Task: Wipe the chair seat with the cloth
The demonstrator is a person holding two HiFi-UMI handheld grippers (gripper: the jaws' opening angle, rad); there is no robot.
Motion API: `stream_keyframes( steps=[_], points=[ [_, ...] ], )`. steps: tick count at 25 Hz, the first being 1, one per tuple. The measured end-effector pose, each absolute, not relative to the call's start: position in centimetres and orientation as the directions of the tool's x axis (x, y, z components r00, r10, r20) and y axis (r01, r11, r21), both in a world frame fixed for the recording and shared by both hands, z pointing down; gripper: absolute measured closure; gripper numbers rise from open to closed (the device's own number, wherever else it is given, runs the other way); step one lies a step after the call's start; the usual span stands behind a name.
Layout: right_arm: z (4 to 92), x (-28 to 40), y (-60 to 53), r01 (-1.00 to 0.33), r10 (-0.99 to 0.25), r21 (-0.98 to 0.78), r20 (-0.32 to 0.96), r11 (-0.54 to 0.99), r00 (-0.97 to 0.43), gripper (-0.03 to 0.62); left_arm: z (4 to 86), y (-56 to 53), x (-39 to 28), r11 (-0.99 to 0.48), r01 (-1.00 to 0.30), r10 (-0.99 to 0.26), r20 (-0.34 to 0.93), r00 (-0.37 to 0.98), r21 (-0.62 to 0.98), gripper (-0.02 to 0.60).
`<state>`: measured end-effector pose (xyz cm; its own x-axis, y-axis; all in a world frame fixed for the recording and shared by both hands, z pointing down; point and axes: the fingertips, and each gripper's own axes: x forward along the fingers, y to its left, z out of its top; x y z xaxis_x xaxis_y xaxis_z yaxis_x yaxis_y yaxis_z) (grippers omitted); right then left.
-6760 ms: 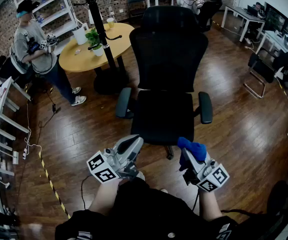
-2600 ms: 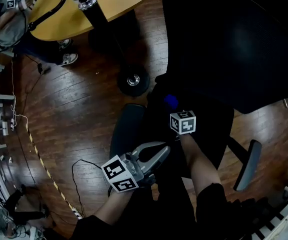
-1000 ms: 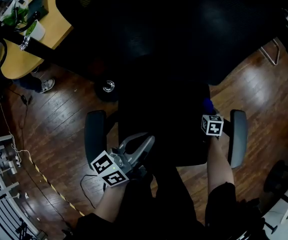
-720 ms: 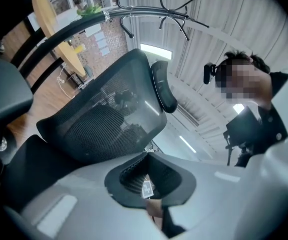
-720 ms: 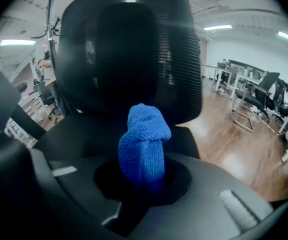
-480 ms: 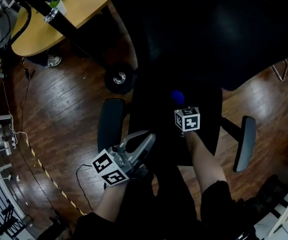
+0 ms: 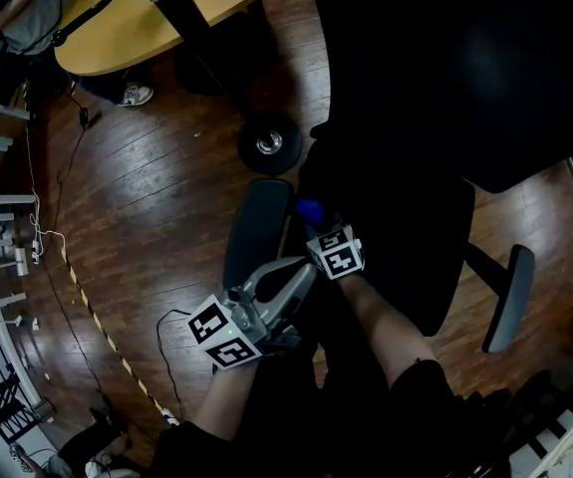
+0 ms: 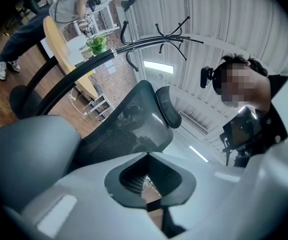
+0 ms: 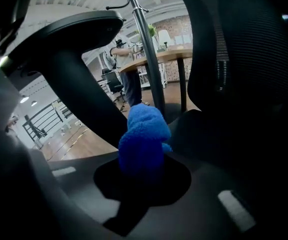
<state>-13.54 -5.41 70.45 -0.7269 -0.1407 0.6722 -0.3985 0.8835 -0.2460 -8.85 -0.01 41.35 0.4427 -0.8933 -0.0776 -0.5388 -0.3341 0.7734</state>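
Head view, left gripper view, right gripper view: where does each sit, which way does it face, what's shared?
Head view: on the person's head, facing steeply down at the chair seat; shows both forearms, left gripper, right gripper.
Left gripper view: on the left gripper, tilted up at the backrest; shows its shut jaws, the person's upper body.
Right gripper view: on the right gripper, low over the seat, facing the armrest; shows jaws shut on the blue cloth.
Shared: both gripper views catch the coat stand and table.

Dim fisheye views with curved, vignetted edges; the chair seat (image 7: 386,227) is nearly featureless black, perhaps underexposed.
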Motion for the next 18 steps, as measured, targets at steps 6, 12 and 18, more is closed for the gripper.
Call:
stream_keyframes(
  steps=[6, 12, 18],
  points=[
    [71.9, -7.2, -7.7, -0.49, -0.235, -0.18, 0.706, 0.853, -0.668, 0.557, 41.9, 0.0, -7.2, -0.356, -0.526, -0.873, -0.074, 0.482, 0.773, 0.589],
    [73.1, 6.8, -12.5, -0.708, -0.404, -0.1, 0.762, 0.699, -0.506, 0.557, 42.1, -1.2, -3.9, -0.401, -0.492, -0.823, -0.068, 0.564, 0.773, 0.589],
    [71.6, 20.4, -14.9, -0.852, -0.511, -0.015, 0.795, 0.523, -0.327, 0.557, 41.4, -2.5, -0.9, -0.442, -0.458, -0.779, -0.077, 0.622, 0.771, 0.589]
  ],
)
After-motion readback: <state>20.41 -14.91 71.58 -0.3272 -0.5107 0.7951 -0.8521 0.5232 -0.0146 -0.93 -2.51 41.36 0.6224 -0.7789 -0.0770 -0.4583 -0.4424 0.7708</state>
